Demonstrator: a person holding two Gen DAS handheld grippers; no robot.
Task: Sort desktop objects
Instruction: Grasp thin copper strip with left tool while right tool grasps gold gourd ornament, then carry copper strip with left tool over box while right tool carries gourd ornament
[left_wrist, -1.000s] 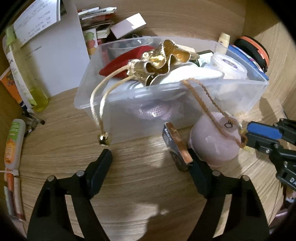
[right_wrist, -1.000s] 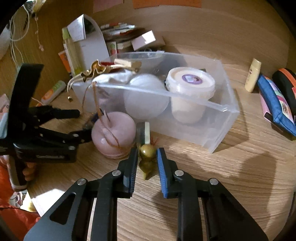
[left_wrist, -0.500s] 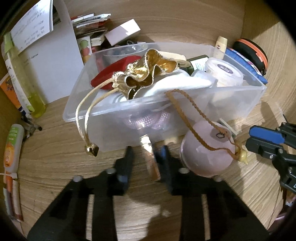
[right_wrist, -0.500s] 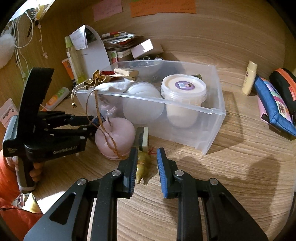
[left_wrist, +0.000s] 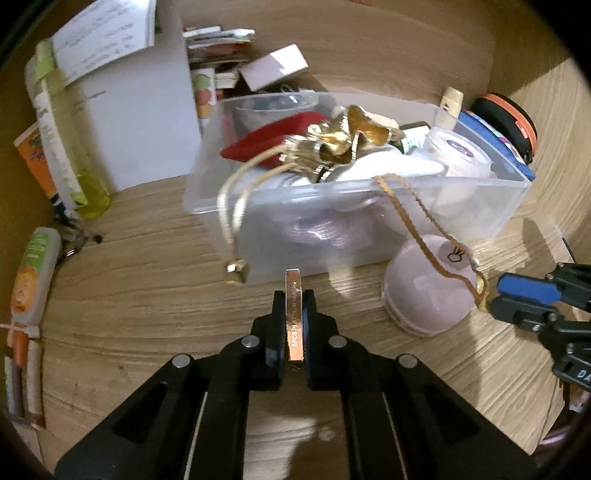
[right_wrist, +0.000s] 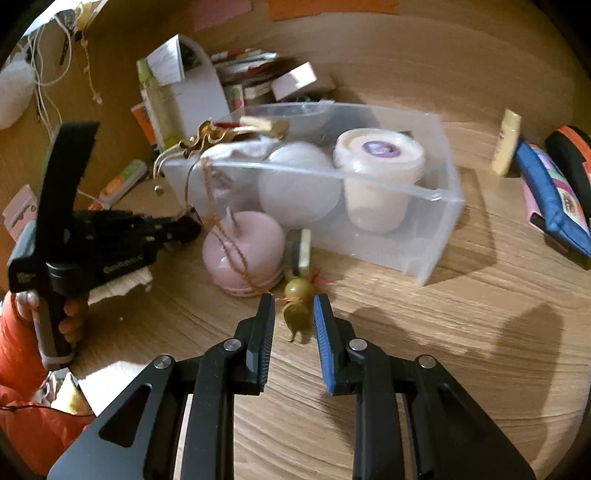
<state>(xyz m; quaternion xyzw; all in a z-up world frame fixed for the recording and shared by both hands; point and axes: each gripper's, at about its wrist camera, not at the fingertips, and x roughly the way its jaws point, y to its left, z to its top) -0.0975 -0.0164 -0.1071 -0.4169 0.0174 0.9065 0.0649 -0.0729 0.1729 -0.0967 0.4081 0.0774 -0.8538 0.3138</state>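
The left tongs are pressed together on a thin flat packet, edge up, just in front of the clear plastic bin on the worktop. The right tongs stand slightly apart with an olive gourd charm between the pads, which do not seem to press on it. The charm's braided cord runs over a pink round case into the bin, so I reckon lifting the charm could drag the case or snag the gold pouch on top. The packet is slim and might slip or twist when raised. Only the left view shows the packet gripped; only the right view shows the charm and the person's hand on the left handle.
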